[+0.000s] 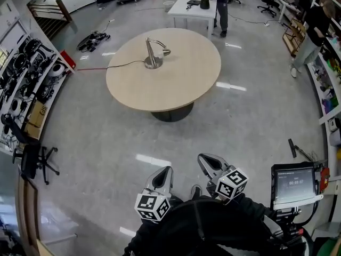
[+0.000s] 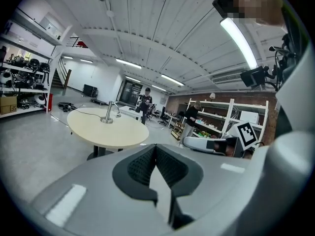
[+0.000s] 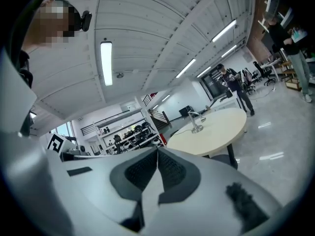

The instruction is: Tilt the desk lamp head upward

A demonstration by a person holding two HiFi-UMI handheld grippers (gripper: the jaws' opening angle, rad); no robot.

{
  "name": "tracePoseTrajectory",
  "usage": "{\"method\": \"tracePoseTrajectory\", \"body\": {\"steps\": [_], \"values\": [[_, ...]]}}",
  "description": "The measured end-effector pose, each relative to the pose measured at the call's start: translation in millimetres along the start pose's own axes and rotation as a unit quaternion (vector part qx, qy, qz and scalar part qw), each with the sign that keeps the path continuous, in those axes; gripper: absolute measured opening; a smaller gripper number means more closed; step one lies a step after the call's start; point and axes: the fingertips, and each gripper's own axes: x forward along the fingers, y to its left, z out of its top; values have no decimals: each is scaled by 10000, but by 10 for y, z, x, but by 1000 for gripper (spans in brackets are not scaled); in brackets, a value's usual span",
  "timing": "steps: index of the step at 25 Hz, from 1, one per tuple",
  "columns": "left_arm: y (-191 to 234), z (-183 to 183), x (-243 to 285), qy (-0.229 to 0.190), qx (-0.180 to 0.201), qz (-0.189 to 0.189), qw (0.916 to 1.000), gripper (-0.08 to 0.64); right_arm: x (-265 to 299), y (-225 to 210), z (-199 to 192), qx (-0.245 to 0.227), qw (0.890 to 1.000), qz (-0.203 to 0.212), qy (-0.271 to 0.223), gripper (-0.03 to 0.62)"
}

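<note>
The silver desk lamp (image 1: 153,55) stands left of centre on the round beige surface (image 1: 181,79). It has a round base (image 1: 153,64), an upright stem that bends over, and a small head (image 1: 165,52) drooping rightward. Its dark cord (image 1: 123,65) trails off the left edge. Well apart from it, the left gripper (image 1: 166,170) and right gripper (image 1: 204,159) are pressed together, empty.

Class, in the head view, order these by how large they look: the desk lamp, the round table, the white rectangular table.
1. round table
2. white rectangular table, which is farther from the camera, so its true size is unsure
3. desk lamp
</note>
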Motion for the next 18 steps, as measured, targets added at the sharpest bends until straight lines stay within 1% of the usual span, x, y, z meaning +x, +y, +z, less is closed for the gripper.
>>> {"method": "tracePoseTrajectory", "body": {"steps": [3,7,13,18], "values": [[4,56,296,57,-57,-19,10000,8,77,-273,101,56,10000,-43,45,6],[153,95,434,93,-97,-132,9998,8,245,-371,116,63,9998,-174,73,6],[614,286,643,61,-155,-325,9993,8,685,-471,207,48,9990,-440,31,6],[1112,597,743,-23,-128,-478,9988,8,1213,-438,305,57,9982,-599,36,6]]}}
